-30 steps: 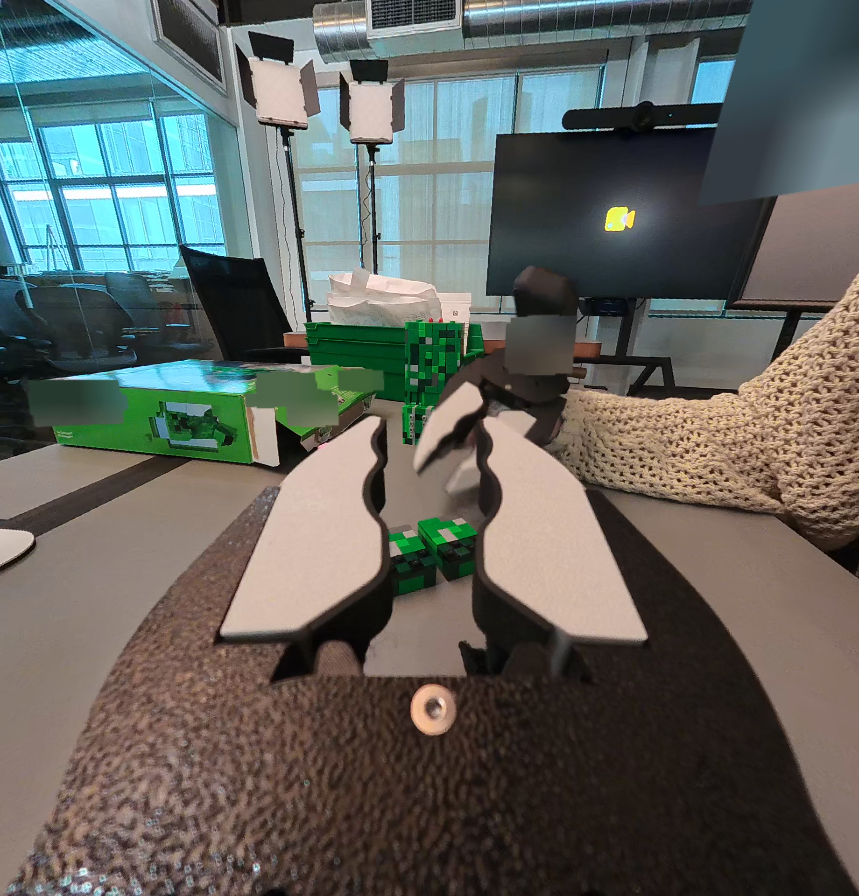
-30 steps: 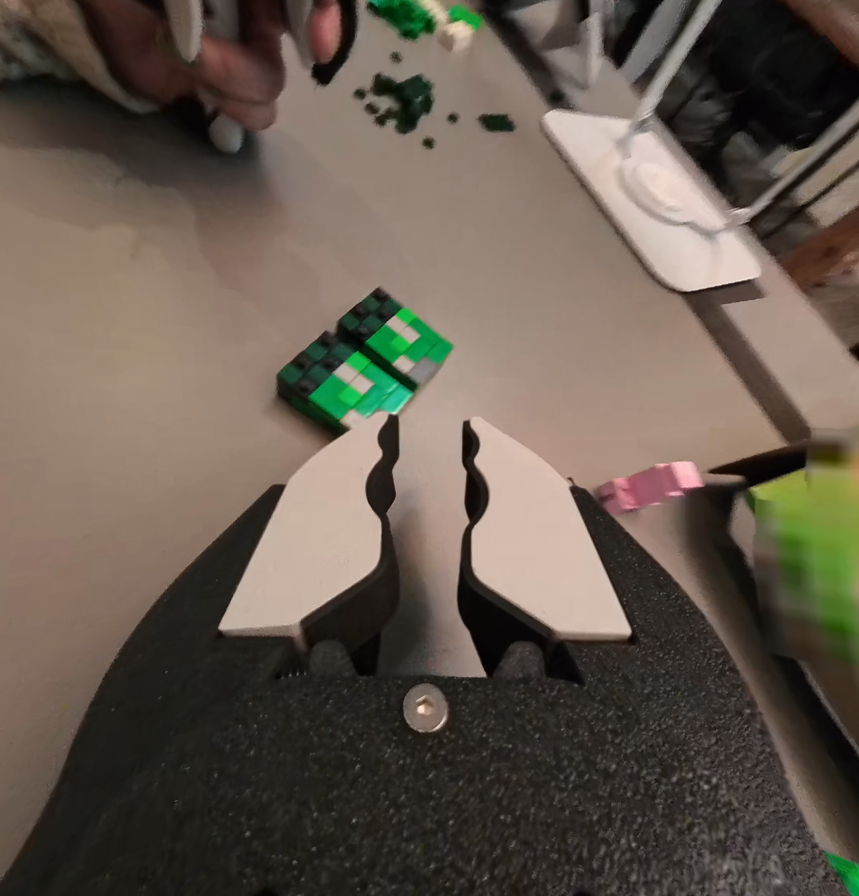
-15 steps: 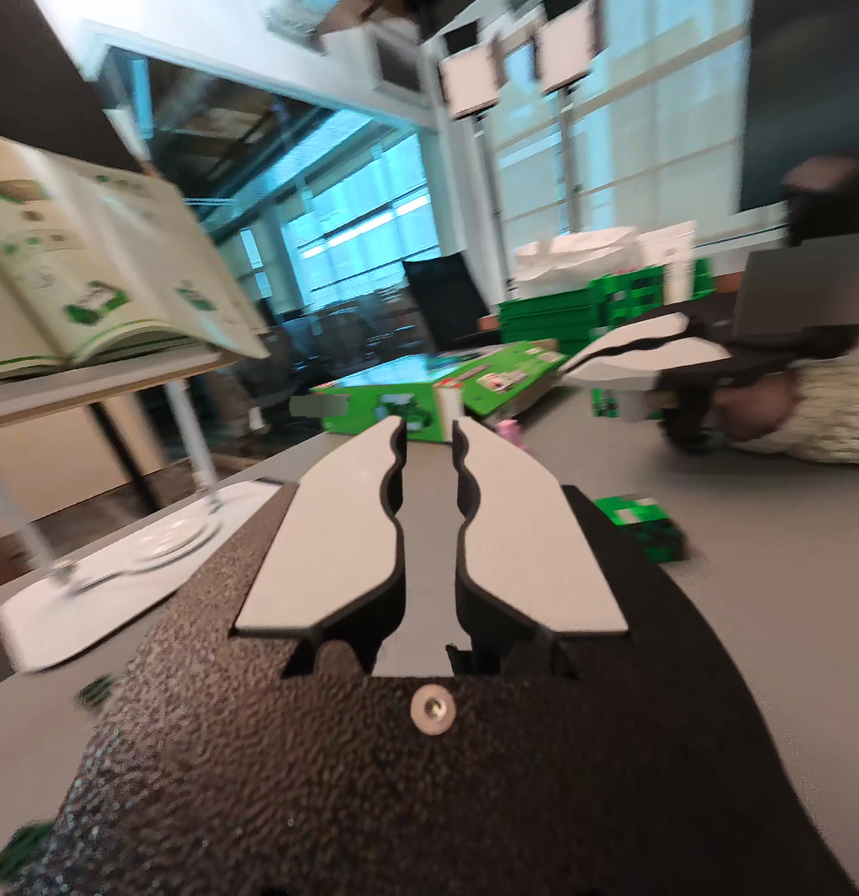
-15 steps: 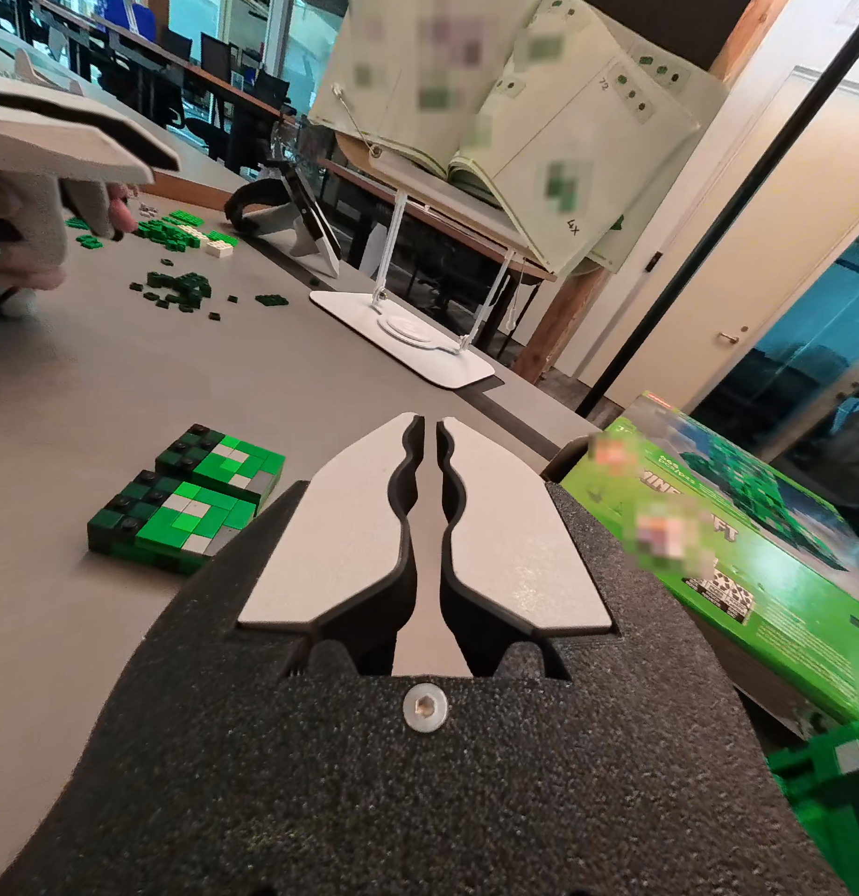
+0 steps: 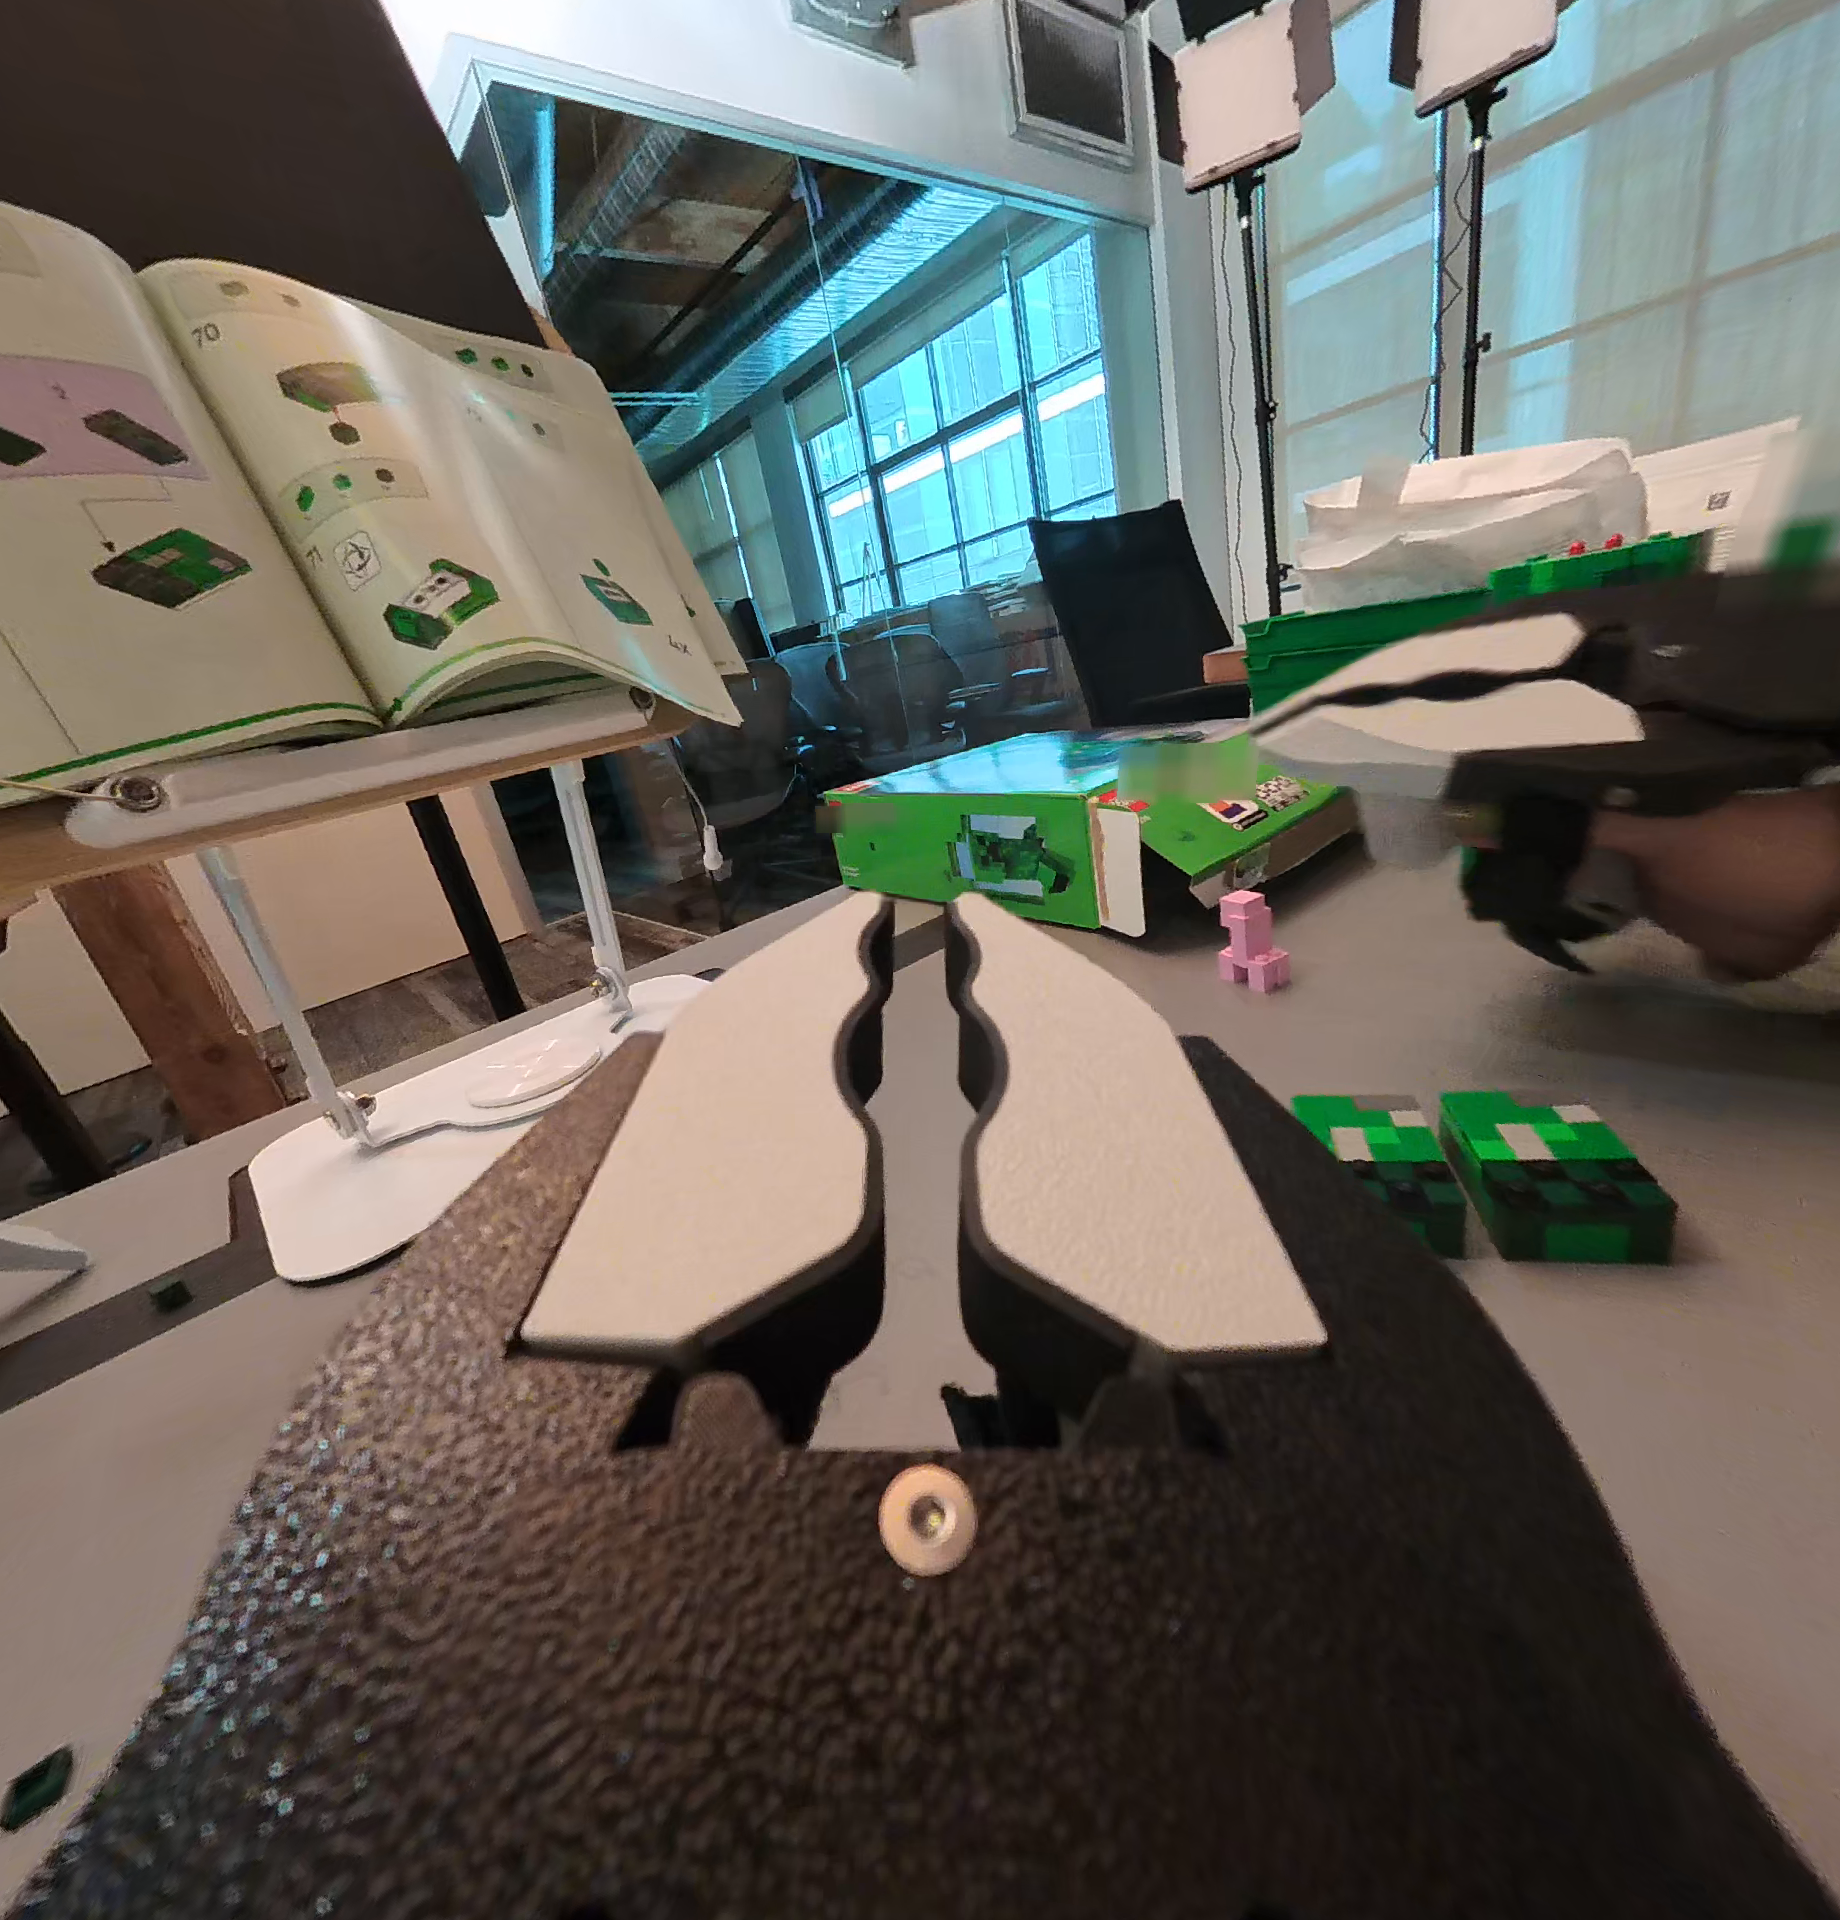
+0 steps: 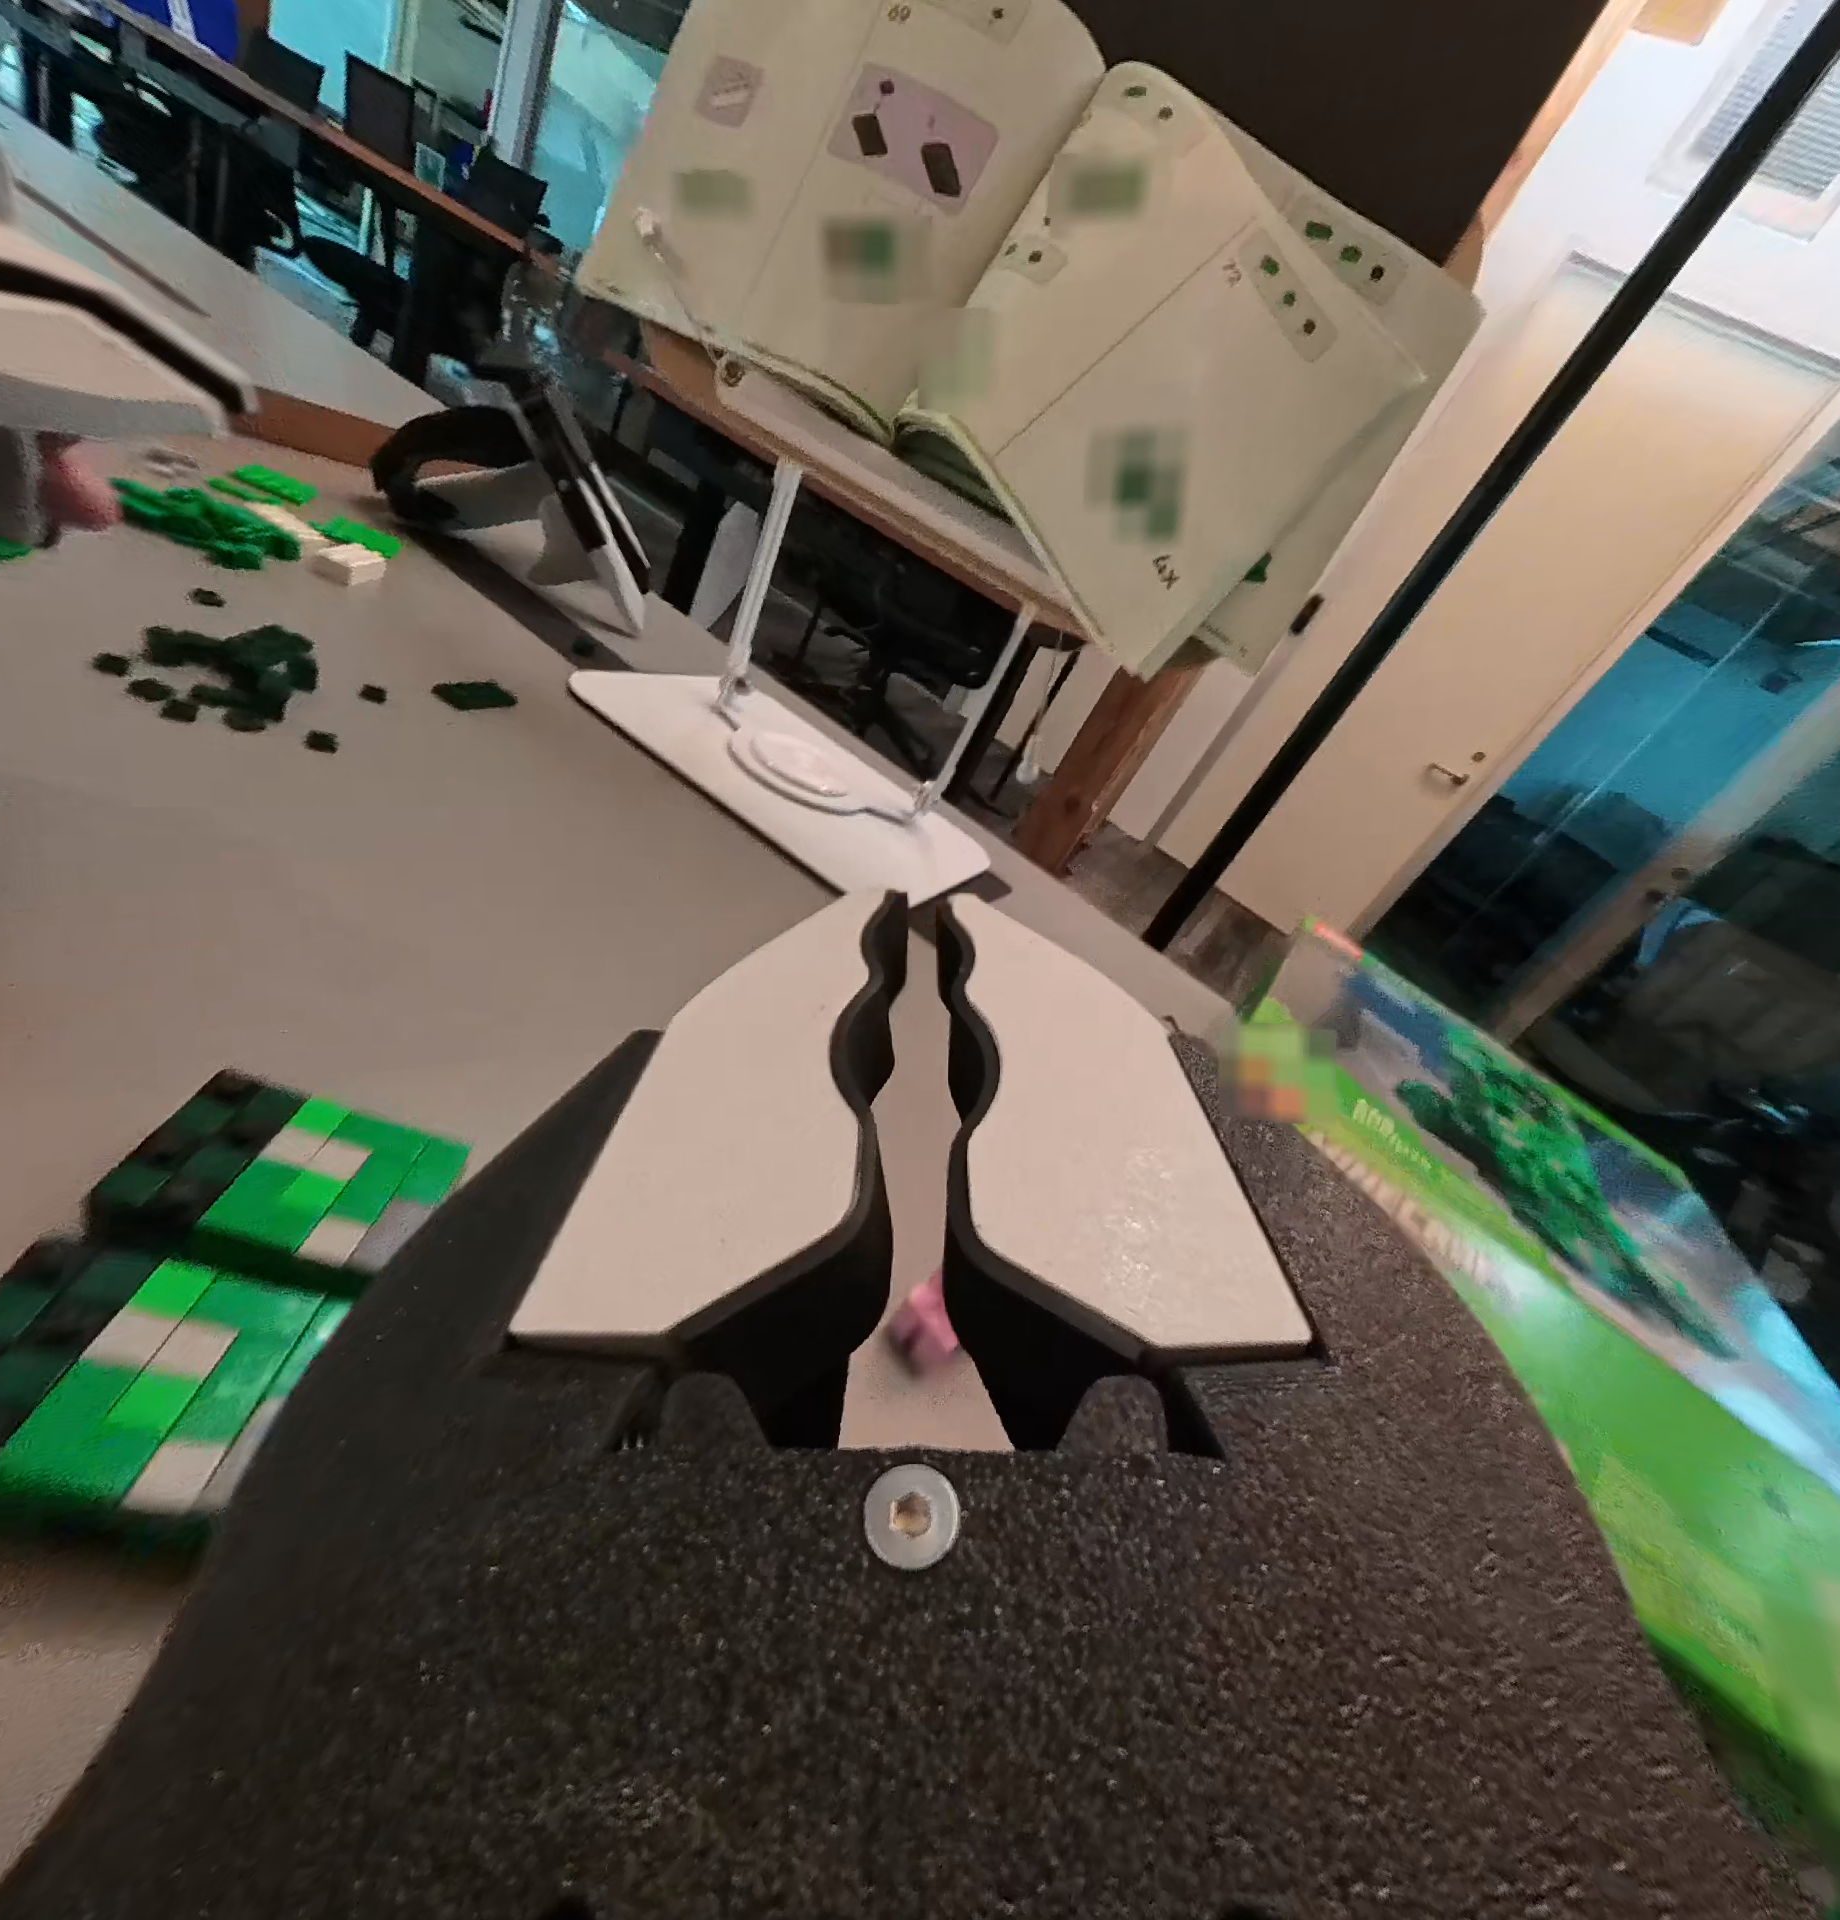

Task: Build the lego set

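Two flat green, black and white lego blocks [image 5: 1550,1174] lie side by side on the grey table [image 5: 1518,1018], right of my left gripper [image 5: 916,914]. That gripper is empty, with only a narrow slit between its fingers, and points at the green box. In the right wrist view the blocks [image 6: 272,1174] lie at lower left of my right gripper [image 6: 921,914], which is shut and empty. A pink pig figure [image 5: 1251,940] stands near the box and shows through the right fingers [image 6: 921,1330]. The right gripper also shows blurred in the left wrist view [image 5: 1269,727].
An open instruction book [image 5: 272,499] rests on a white stand [image 6: 791,790] at the table's far edge. The green set box [image 5: 999,831] lies beyond the pig. Loose green pieces [image 6: 230,665] and a second pile [image 6: 220,520] lie far left. There is about 15 cm between the tips of the two grippers.
Both grippers have swung up and away from the two blocks toward the book. Both pairs of fingers have closed from clearly open to nearly touching.
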Demonstrator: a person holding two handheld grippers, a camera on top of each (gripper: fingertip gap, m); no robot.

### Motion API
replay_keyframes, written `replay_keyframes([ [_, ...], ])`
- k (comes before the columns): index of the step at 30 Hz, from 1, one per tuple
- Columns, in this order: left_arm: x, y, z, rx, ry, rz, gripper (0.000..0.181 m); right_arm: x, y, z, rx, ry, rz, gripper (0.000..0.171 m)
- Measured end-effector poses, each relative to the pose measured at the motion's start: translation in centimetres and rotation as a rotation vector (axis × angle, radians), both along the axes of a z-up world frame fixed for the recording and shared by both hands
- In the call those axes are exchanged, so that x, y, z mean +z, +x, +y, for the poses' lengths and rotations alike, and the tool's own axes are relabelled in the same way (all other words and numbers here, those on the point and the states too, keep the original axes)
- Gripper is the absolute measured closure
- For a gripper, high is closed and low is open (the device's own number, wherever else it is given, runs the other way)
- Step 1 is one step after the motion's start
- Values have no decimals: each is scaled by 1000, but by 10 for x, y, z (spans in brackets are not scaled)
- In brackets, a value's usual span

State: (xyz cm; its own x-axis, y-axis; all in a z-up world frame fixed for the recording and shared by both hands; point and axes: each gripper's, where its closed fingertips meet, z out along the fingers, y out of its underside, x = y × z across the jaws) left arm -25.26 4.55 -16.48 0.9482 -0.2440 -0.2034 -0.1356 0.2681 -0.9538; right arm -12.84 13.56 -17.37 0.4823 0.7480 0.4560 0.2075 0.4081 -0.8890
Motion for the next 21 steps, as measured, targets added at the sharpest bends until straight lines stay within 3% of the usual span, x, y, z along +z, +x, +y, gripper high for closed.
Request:
replay_keyframes([
  [6,0,12,-8,-72,12,20,173,41,-47,25,-7,-30,82,163],
  [13,11,-28,-12,37,43,-89,173,123,-99,51,-119,-284,609,153],
  [18,19,-60,-20,142,95,-19,176,130,-131,73,-197,-382,845,145],
  [21,18,-72,-19,160,87,-62,176,124,-135,86,-267,-339,926,140],
])
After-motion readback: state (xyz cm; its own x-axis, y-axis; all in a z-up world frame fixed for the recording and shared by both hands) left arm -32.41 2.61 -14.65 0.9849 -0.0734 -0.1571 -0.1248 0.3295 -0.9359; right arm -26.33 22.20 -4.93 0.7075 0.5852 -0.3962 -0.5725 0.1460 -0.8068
